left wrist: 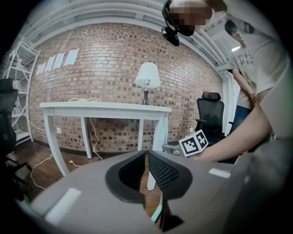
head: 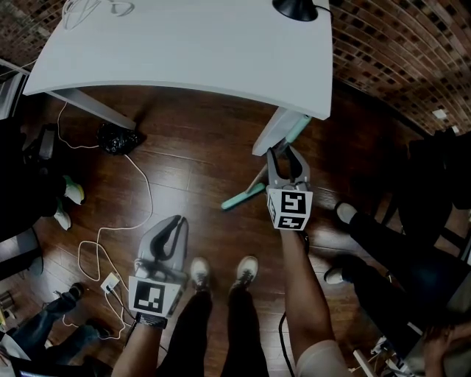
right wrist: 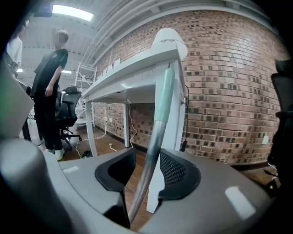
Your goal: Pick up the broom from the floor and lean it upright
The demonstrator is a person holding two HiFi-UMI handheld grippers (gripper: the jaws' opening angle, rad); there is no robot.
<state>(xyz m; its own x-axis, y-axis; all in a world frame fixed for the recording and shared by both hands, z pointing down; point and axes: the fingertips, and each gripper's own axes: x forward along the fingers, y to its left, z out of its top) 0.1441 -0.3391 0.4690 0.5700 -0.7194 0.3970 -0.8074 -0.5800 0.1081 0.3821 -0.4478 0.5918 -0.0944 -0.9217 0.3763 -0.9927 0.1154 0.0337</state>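
broom: the broom [head: 241,197] stands tilted, its teal head on the floor [head: 191,166] just in front of the surface's near right corner. the handle [right wrist: 154,137], silver below and teal above, climbs to the white leg [head: 272,134] under that corner and rests against it.
right claw: the right claw [head: 285,156] sits around the handle partway up, pointing slightly down toward the leg. its jaws stand apart with the handle running between them, close to the right pad [right wrist: 176,171] with a clear gap on the left, and no squeeze shows.
left claw: the left claw [head: 176,221] hangs over bare floor well to the left of the broom, near the wearer's shoes [head: 200,272]. its jaws are drawn together at the tips, with nothing between them.
surface: the white surface [head: 184,51] carries a lamp [head: 296,7] at its far right corner and a loop of white cord near its far left corner.
floor: dark wood. a white cable [head: 143,193] trails from under the surface's left side toward the left claw, and a black lump [head: 119,138] lies by the left leg.
people: a bystander's legs [head: 383,247] stand at the right, beyond the right claw.
wall: a brick wall [head: 397,51] runs behind the surface.
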